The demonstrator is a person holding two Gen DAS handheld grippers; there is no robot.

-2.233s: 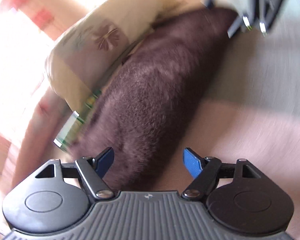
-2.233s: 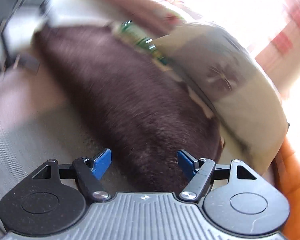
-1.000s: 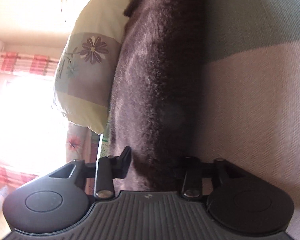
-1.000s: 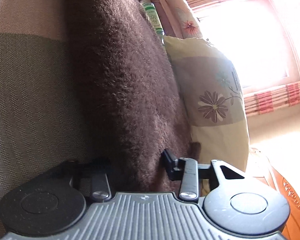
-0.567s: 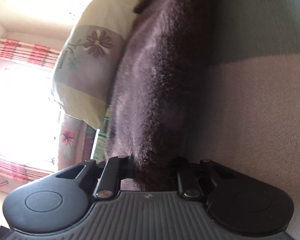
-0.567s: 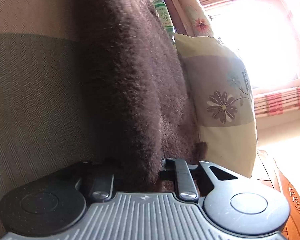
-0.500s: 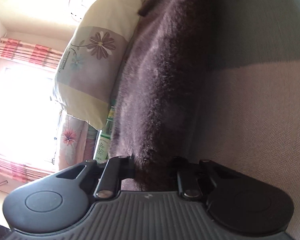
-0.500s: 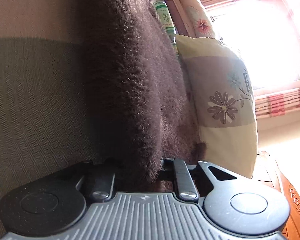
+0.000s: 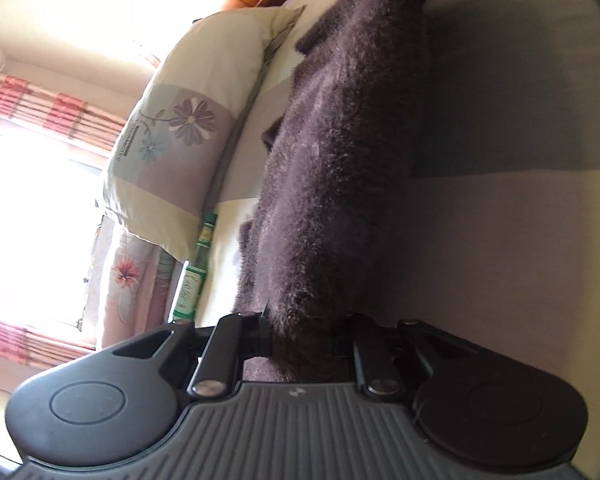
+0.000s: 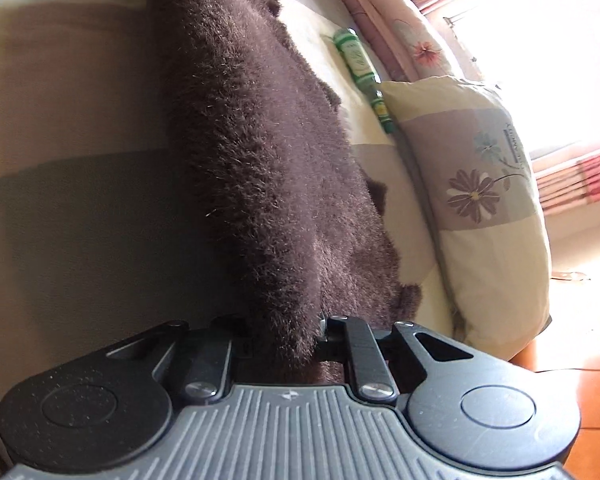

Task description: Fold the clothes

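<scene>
Jaws of left gripper (image 9: 306, 340) and right gripper (image 10: 282, 340) each clamp the stretched brown sweater (image 9: 340, 140).

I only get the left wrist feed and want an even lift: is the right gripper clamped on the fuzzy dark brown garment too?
Observer: Yes. The right gripper is shut on the fuzzy dark brown garment, with fabric bunched between its fingers.
Operator: Is the pillow crowding that end?
Observer: The cream floral pillow has its lower corner close beside that gripper, but a strip of pale bedspread shows between the pillow and the garment's edge there.
</scene>
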